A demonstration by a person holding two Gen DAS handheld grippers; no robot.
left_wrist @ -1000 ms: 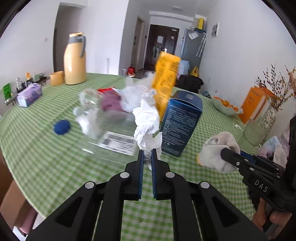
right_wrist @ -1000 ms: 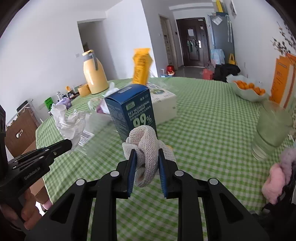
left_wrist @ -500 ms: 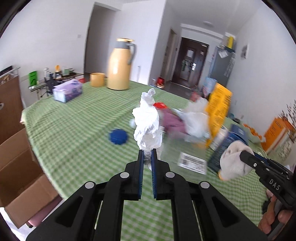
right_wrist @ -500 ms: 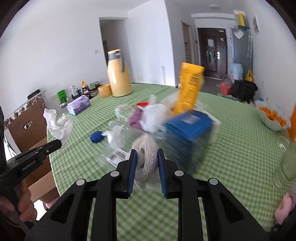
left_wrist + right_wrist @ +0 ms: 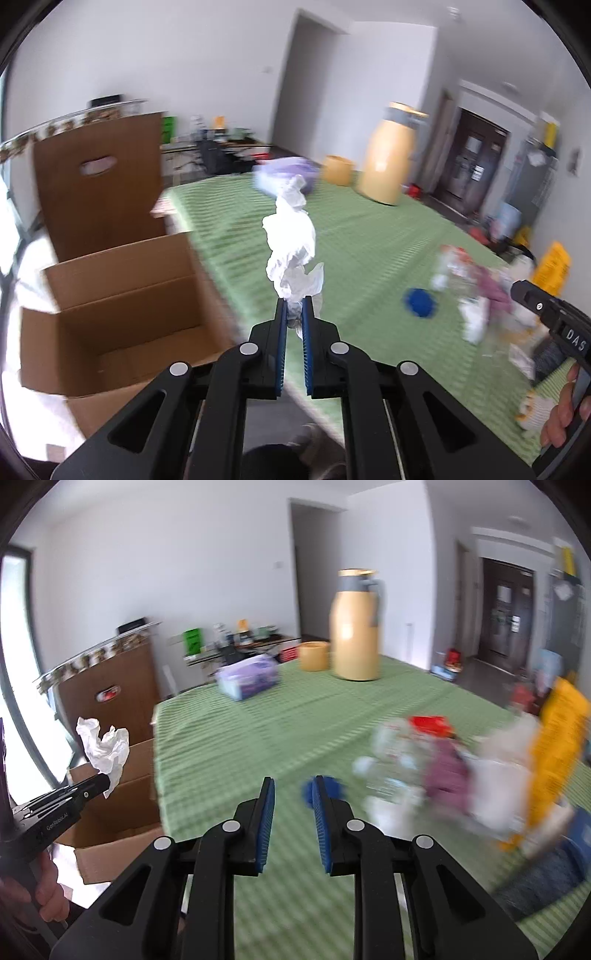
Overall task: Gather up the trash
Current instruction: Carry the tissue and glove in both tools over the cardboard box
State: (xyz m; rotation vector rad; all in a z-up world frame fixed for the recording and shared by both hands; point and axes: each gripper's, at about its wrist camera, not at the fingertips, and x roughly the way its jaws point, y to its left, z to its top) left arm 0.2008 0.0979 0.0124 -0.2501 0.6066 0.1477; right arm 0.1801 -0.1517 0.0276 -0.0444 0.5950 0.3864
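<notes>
The left gripper (image 5: 293, 314), black with blue ribbed pads, is clamped on a crumpled white tissue (image 5: 291, 243) that stands up from between its fingertips. It hangs at the edge of the table covered in a green checked cloth (image 5: 354, 236), beside an open brown cardboard box (image 5: 110, 291) standing below the table's edge, its tall flap with a hand slot raised behind it. In the right wrist view the same tissue (image 5: 105, 747) sticks out above the box (image 5: 122, 834).

The right gripper (image 5: 293, 790) has its jaws apart with nothing between the pads (only the green cloth shows in the gap). A small blue ball-like object (image 5: 325, 792) lies on the cloth just behind its right finger. To the right, blurred, sits a heap of trash: clear plastic wrap (image 5: 391, 771), something purple (image 5: 447, 775), a red piece (image 5: 428, 723) and a tall yellow carton (image 5: 554, 746). Farther back stand a yellow thermos jug with a grey lid (image 5: 356, 627), a small yellow cup (image 5: 314, 655) and a purple tissue pack (image 5: 247, 677).
</notes>
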